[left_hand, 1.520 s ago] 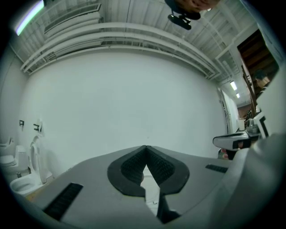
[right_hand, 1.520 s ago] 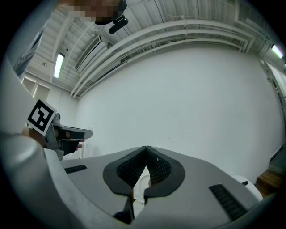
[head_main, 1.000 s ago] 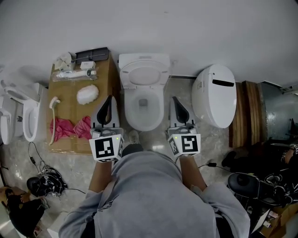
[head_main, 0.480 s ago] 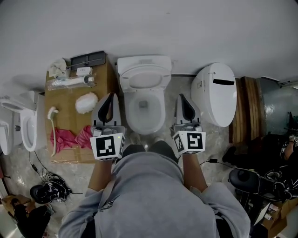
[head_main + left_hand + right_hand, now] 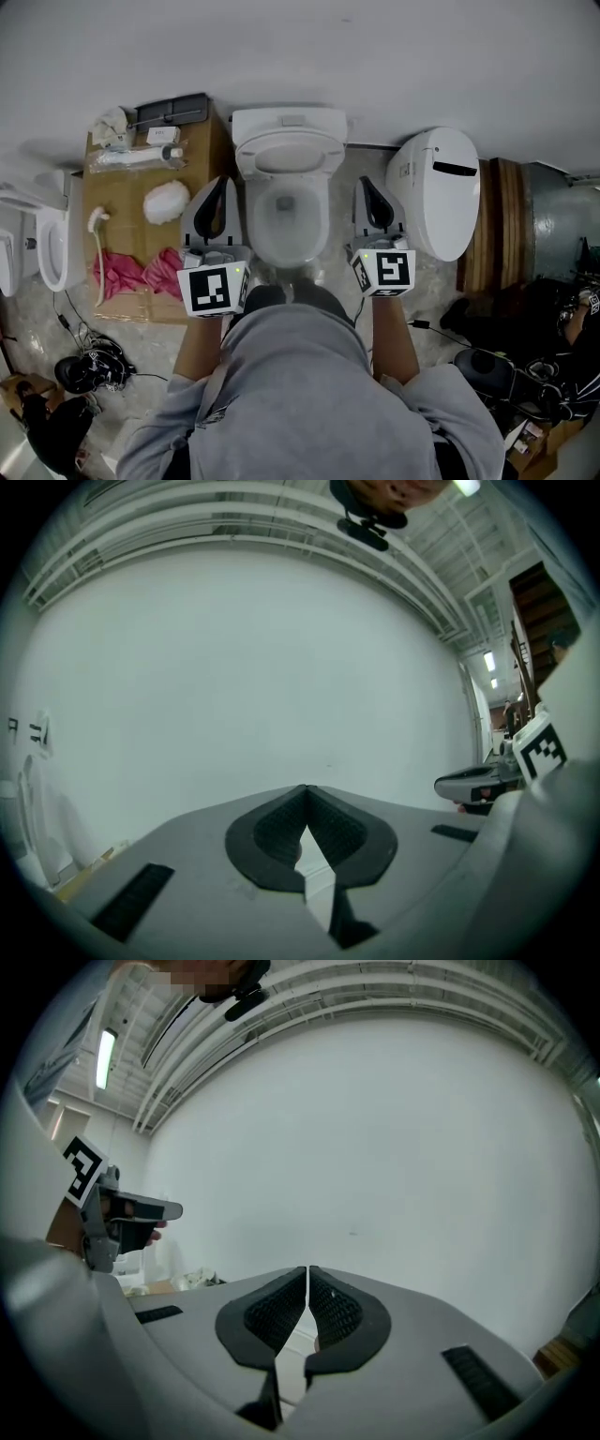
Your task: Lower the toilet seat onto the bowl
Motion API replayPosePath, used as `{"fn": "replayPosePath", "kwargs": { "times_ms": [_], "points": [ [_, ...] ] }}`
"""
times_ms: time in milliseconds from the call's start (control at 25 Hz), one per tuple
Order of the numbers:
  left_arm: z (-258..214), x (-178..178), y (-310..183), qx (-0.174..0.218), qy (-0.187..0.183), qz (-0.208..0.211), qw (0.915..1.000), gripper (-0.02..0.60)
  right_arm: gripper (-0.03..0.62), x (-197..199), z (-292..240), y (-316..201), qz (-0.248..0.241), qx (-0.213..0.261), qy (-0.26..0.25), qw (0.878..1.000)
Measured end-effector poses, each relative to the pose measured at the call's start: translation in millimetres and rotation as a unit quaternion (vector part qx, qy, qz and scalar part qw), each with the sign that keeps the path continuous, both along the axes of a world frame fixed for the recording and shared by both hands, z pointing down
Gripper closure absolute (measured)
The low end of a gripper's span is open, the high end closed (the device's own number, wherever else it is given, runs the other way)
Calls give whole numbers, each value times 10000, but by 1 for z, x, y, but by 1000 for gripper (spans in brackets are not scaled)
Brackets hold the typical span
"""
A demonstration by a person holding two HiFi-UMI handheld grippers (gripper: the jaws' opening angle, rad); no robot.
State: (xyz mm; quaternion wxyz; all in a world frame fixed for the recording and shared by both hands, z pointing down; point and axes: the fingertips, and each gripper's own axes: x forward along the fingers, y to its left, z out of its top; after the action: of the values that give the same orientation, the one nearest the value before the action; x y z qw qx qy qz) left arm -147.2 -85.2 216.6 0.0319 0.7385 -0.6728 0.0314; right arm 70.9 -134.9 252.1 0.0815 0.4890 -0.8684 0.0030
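Observation:
In the head view the white toilet stands straight ahead against the wall. Its seat (image 5: 291, 155) is raised, leaning back on the tank (image 5: 289, 122), above the uncovered bowl (image 5: 257, 225). My left gripper (image 5: 222, 181) hovers just left of the bowl and my right gripper (image 5: 363, 181) just right of it; neither touches the toilet. Both are shut with nothing between the pads. The left gripper view shows only its shut gripper (image 5: 305, 791) against the bare wall, and the right gripper view shows the same for its gripper (image 5: 307, 1269).
A cardboard box (image 5: 141, 281) at the left carries a pink cloth (image 5: 141, 267), a white brush head (image 5: 166, 202) and bottles. Another toilet (image 5: 52, 244) stands far left. A closed white toilet (image 5: 433, 192) stands right, wooden boards (image 5: 502, 220) beyond it. Cables and black gear (image 5: 89, 366) lie on the floor.
Both grippers have moved forward along the sides of the bowl, the right one also a little to the right. The seat has not moved.

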Motion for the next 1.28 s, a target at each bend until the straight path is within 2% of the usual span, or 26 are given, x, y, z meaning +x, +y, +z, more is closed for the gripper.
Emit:
{"fn": "replayPosePath", "kwargs": {
  "times_ms": [320, 600, 840, 1280],
  "points": [
    [15, 8, -21, -143, 11, -91, 9999, 583, 588, -5, 43, -39, -457, -252, 408, 9978],
    [32, 10, -35, -283, 28, -123, 9995, 583, 552, -18, 70, -58, -758, -404, 563, 9947],
    [49, 9, -42, -436, 27, -183, 9989, 583, 536, -29, 99, -73, -1006, -484, 890, 9898],
    [80, 7, -48, -671, -75, -259, 9974, 583, 511, -37, 155, -92, -1251, -713, 1195, 9823]
  ]
}}
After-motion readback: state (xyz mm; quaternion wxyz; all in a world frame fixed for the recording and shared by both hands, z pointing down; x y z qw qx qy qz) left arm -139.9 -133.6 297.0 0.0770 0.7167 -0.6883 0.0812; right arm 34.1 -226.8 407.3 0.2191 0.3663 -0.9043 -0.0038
